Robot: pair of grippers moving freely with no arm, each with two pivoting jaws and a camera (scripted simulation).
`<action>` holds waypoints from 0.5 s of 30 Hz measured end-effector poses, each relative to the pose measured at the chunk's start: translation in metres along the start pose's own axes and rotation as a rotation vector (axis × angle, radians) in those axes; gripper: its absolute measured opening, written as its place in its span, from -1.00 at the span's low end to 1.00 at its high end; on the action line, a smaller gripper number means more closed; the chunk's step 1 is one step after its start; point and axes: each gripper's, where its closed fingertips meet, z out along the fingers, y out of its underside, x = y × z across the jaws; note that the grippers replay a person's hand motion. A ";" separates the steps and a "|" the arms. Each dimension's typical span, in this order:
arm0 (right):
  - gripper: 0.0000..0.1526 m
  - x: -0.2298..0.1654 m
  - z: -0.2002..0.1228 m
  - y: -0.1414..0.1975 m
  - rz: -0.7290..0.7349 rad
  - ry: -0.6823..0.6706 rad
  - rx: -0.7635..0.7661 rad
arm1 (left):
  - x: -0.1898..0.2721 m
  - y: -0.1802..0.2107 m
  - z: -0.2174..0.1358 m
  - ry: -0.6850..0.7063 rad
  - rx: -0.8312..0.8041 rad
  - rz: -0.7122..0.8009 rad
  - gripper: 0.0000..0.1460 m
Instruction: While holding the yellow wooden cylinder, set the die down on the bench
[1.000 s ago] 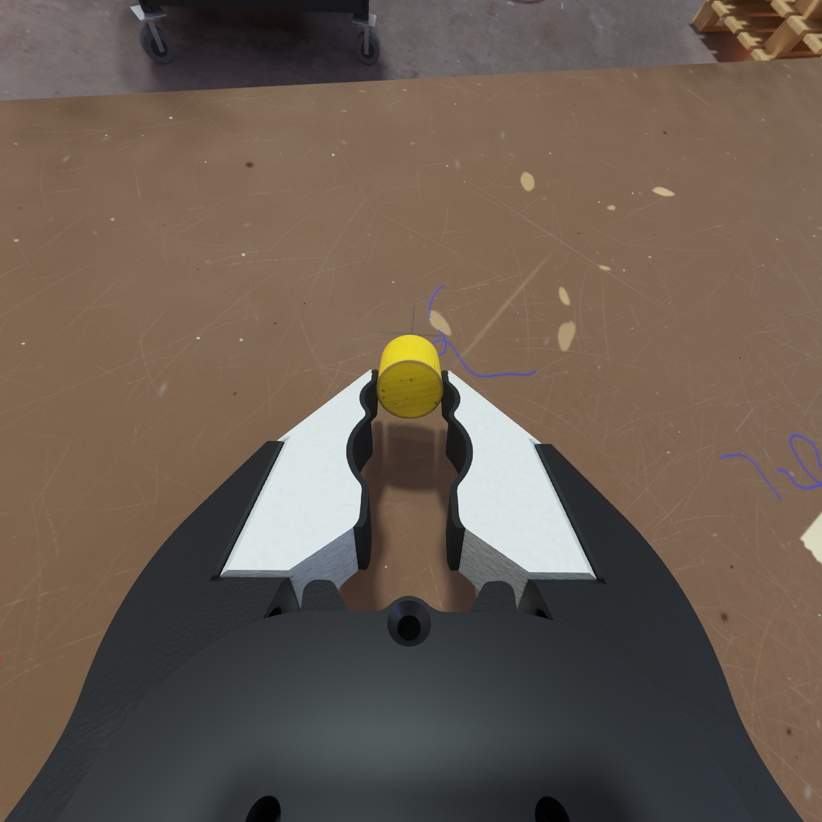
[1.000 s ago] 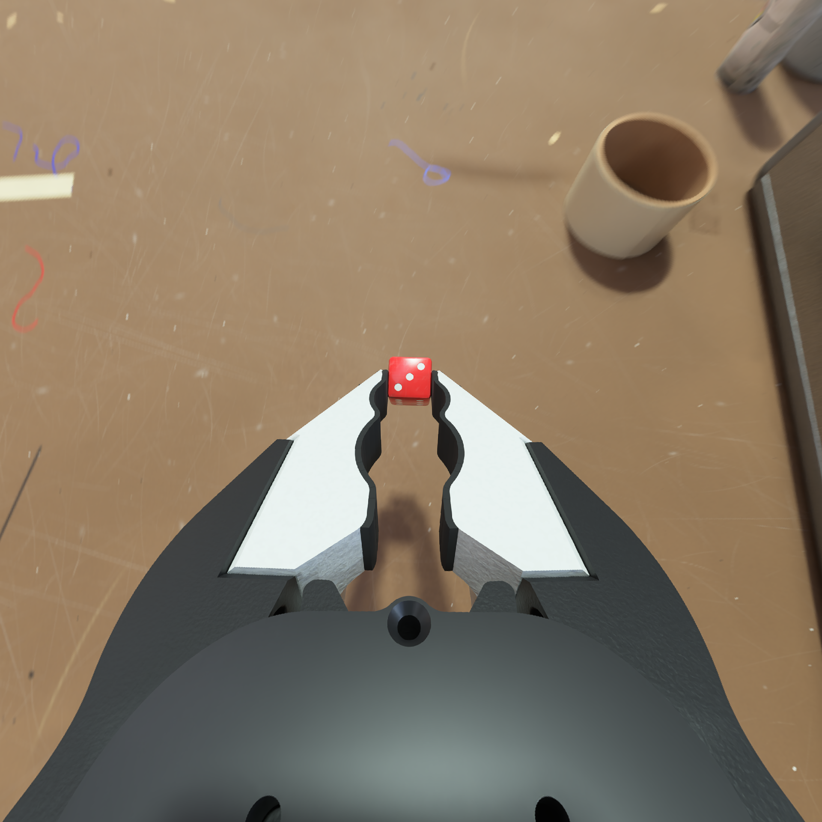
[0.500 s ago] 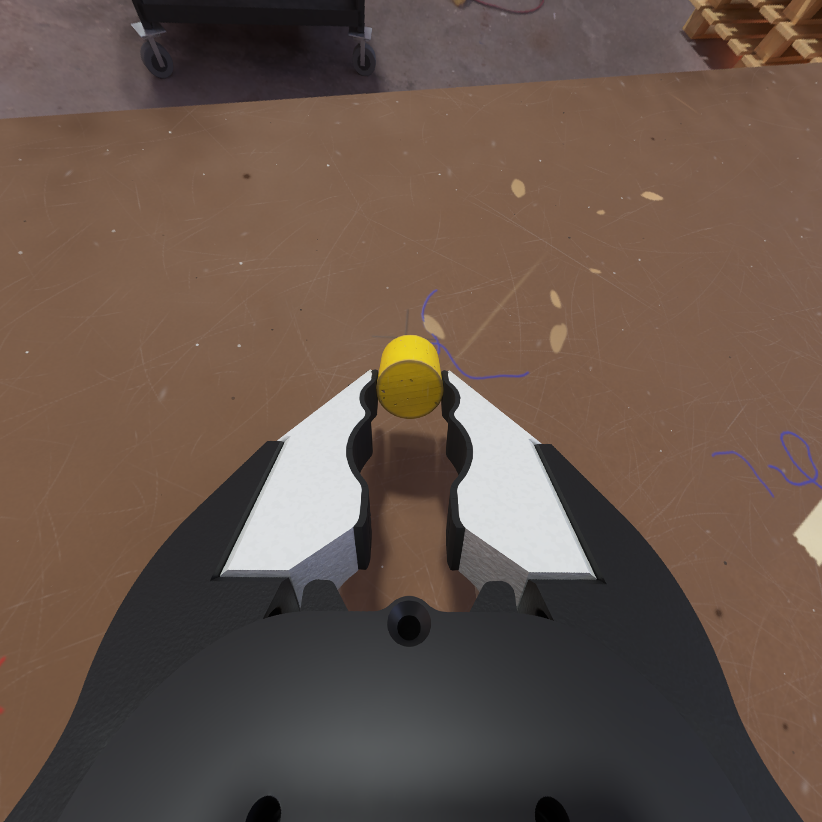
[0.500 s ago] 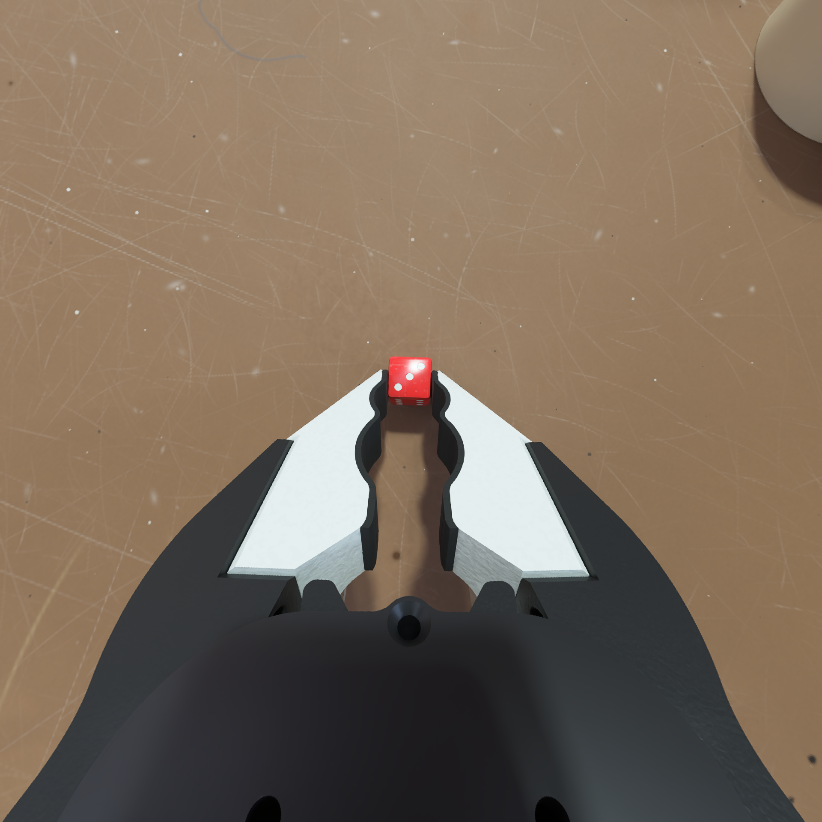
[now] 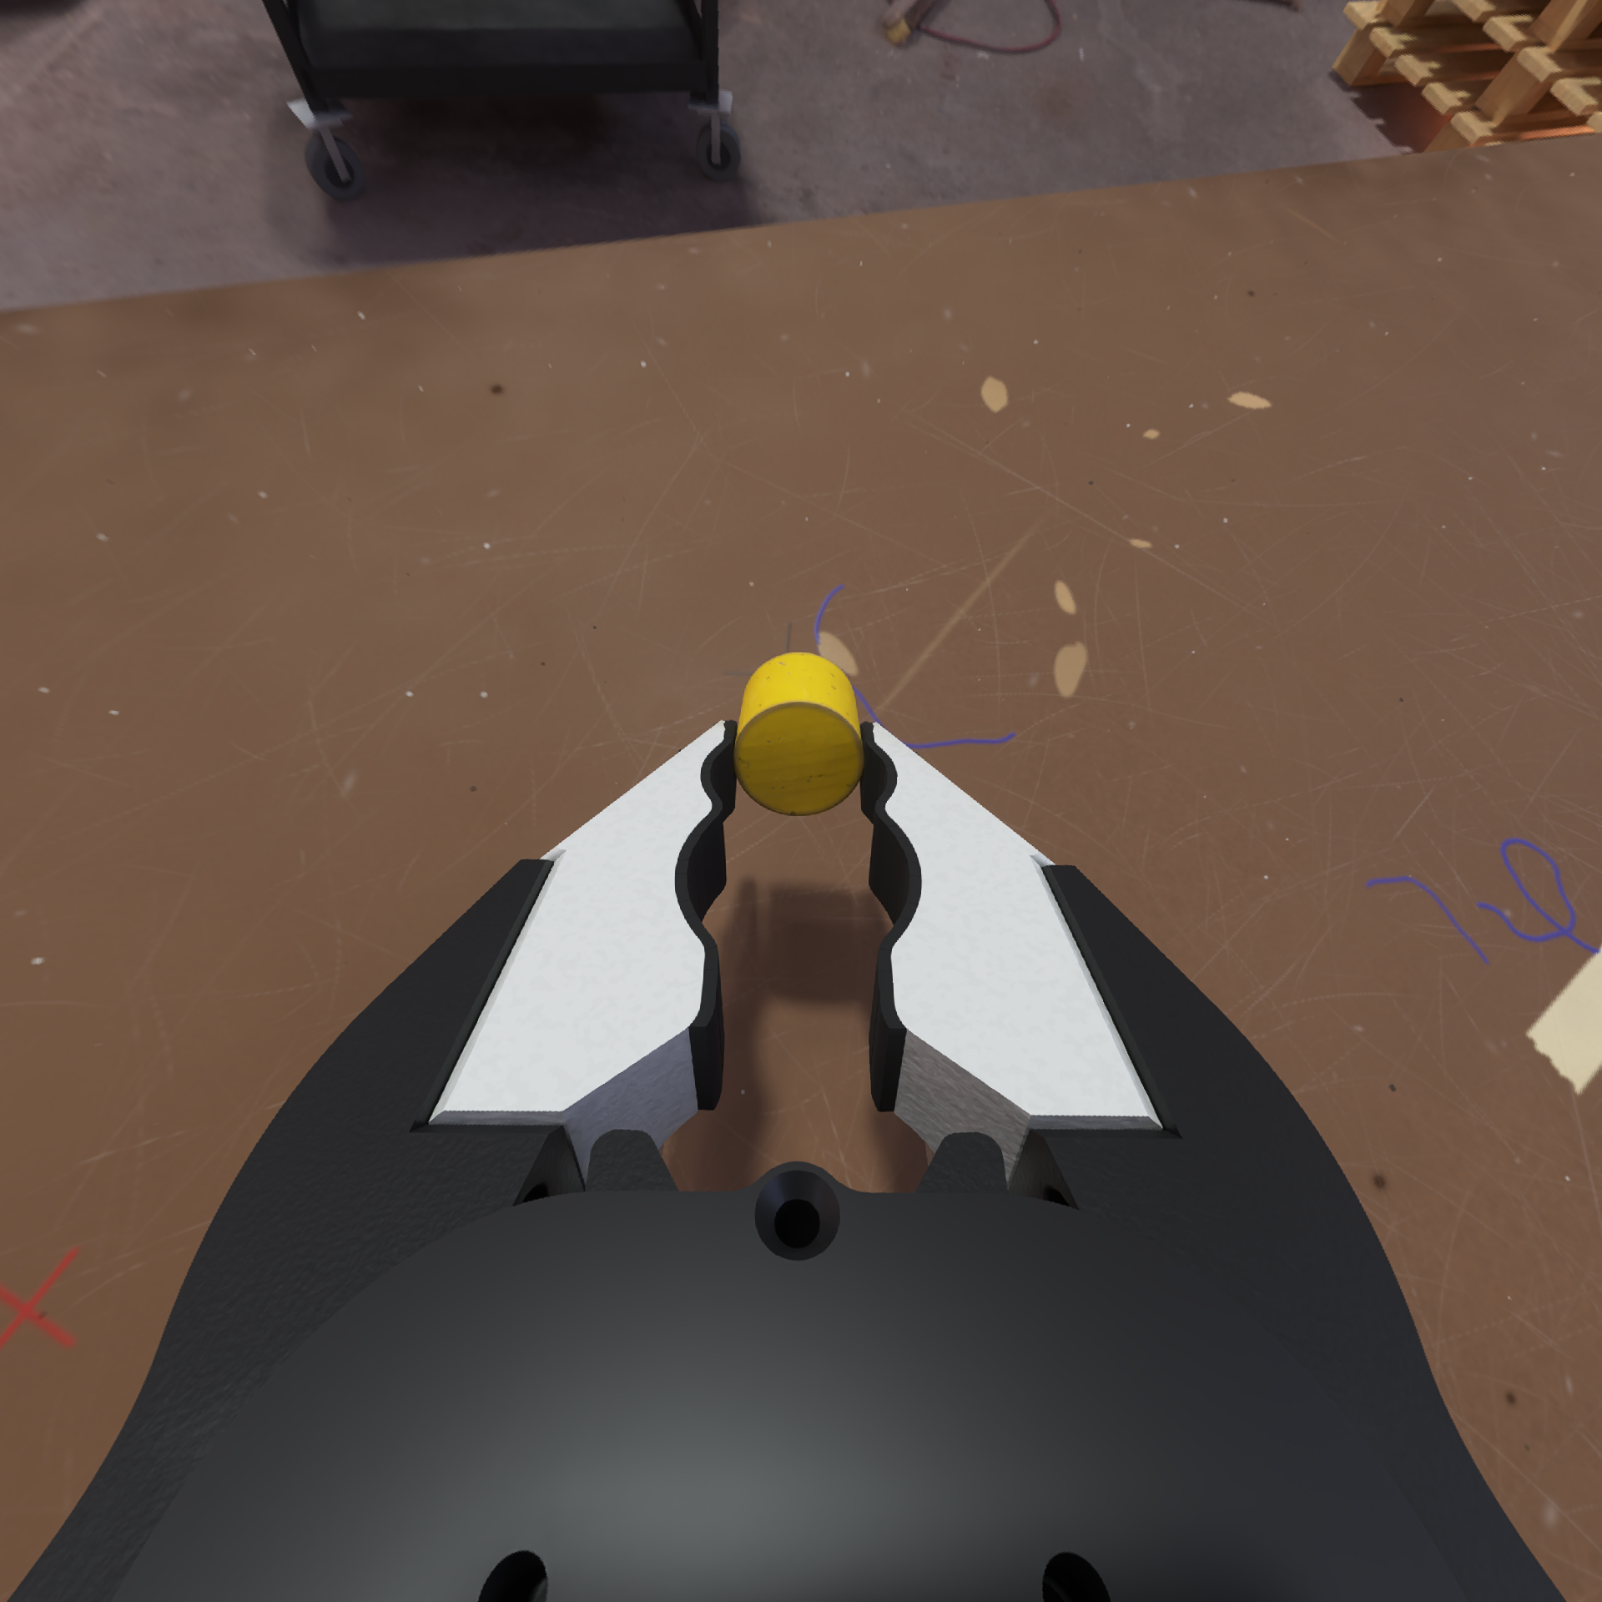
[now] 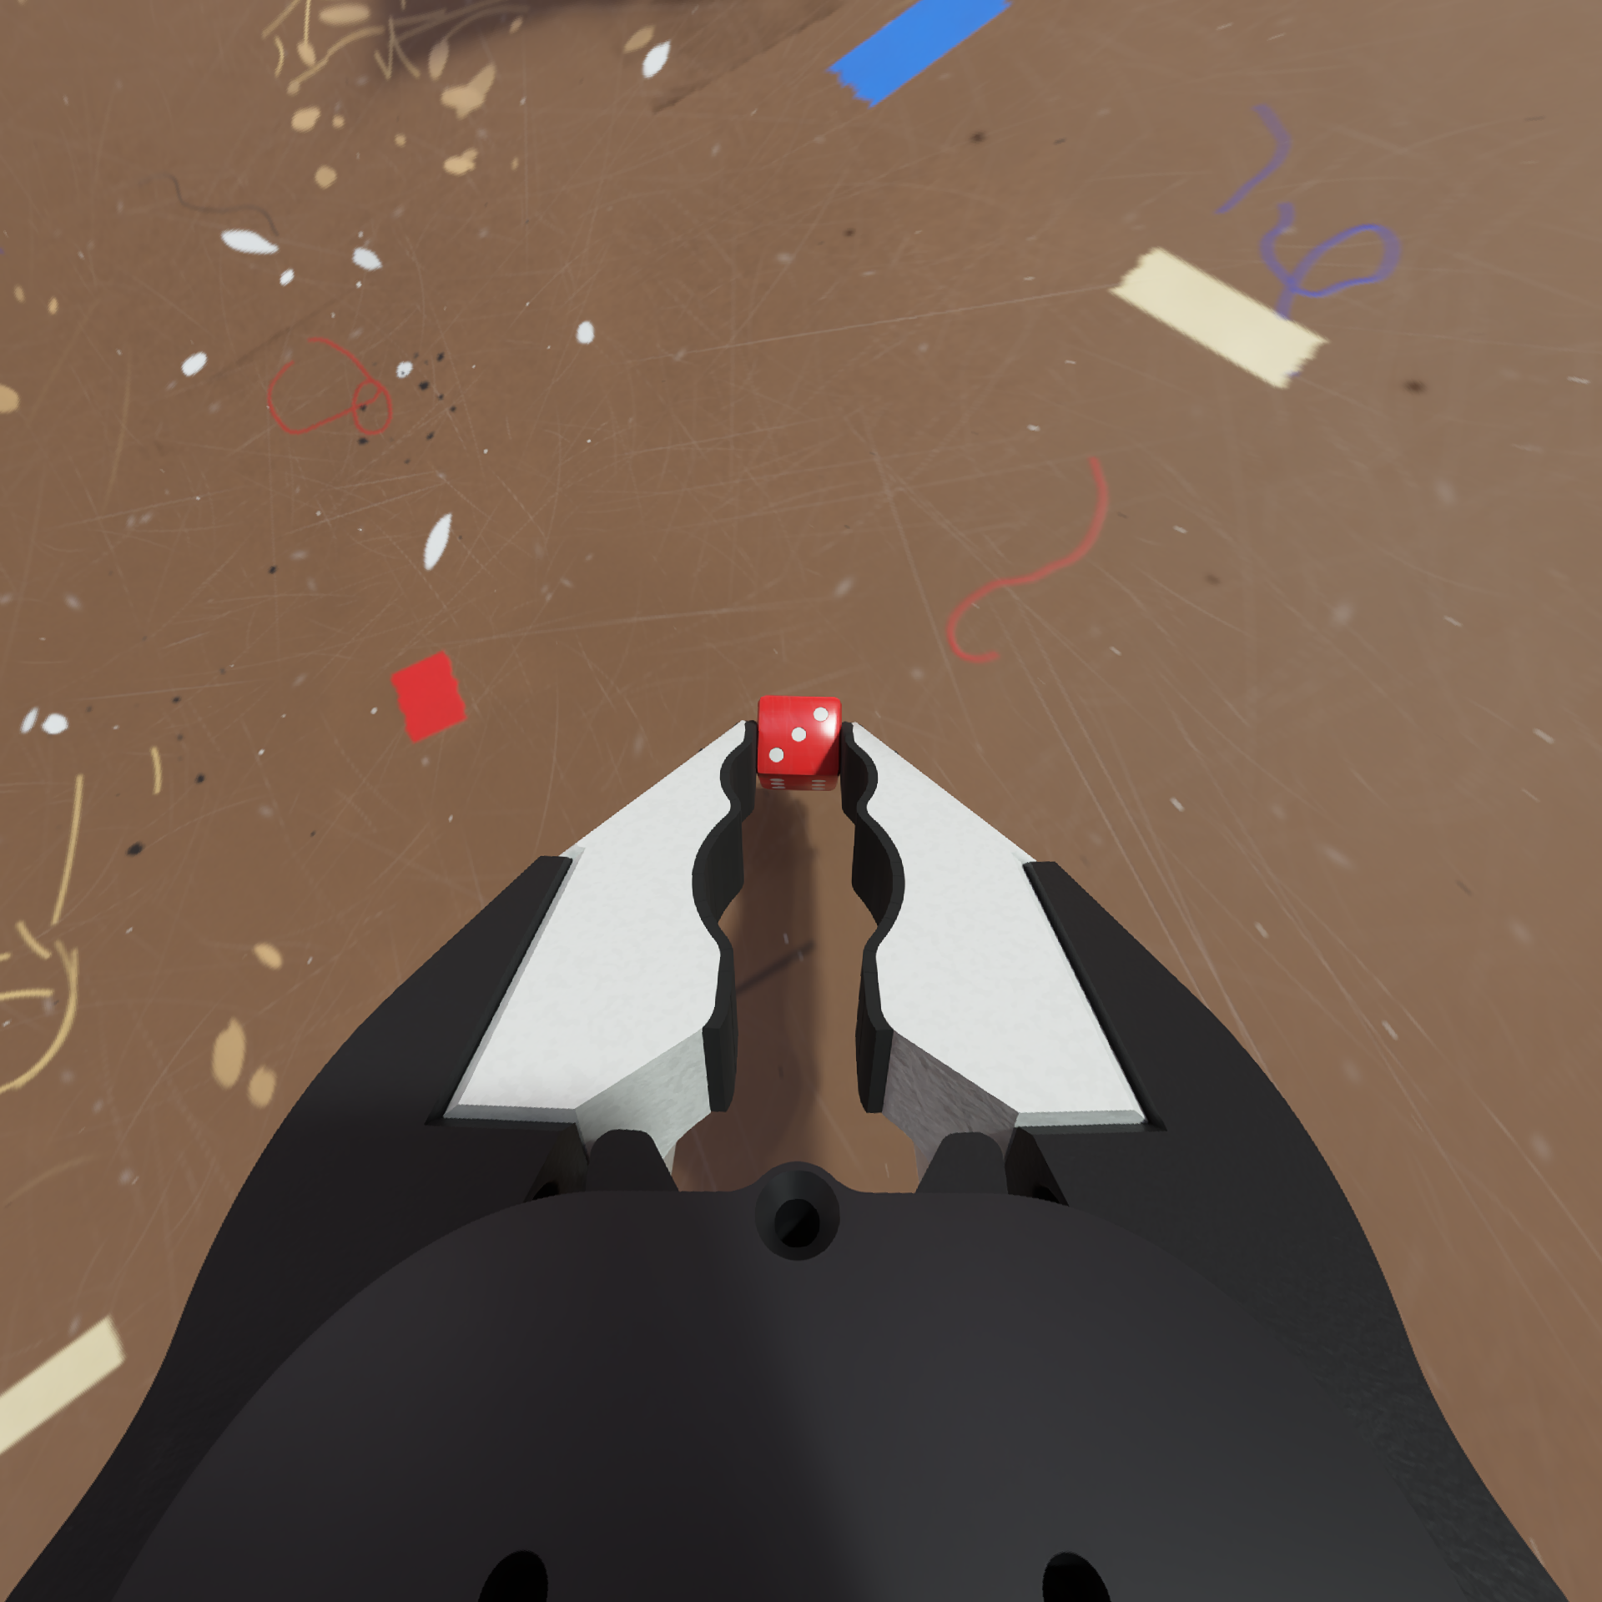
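Observation:
In the left wrist view my left gripper (image 5: 797,745) is shut on the yellow wooden cylinder (image 5: 798,737), which lies on its side between the fingertips, flat end towards the camera, above the brown bench (image 5: 433,563). In the right wrist view my right gripper (image 6: 798,745) is shut on the small red die (image 6: 798,739) with white dots, held at the fingertips above the bench (image 6: 1127,780); its shadow falls just below, between the fingers.
A black wheeled cart (image 5: 511,87) and wooden pallets (image 5: 1491,69) stand on the floor beyond the bench's far edge (image 5: 780,234). Flat tape strips, beige (image 6: 1214,316), blue (image 6: 914,43) and red (image 6: 427,696), and pen scribbles mark the bench.
The right gripper has swung to another part of the bench with the die; the beige cup has left its view. The left view has tilted slightly, showing more floor; the cylinder stays gripped.

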 end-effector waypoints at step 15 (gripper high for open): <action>-0.45 0.012 -0.028 0.031 0.015 0.187 0.083 | 0.097 0.095 -0.144 0.278 -0.054 0.187 -0.62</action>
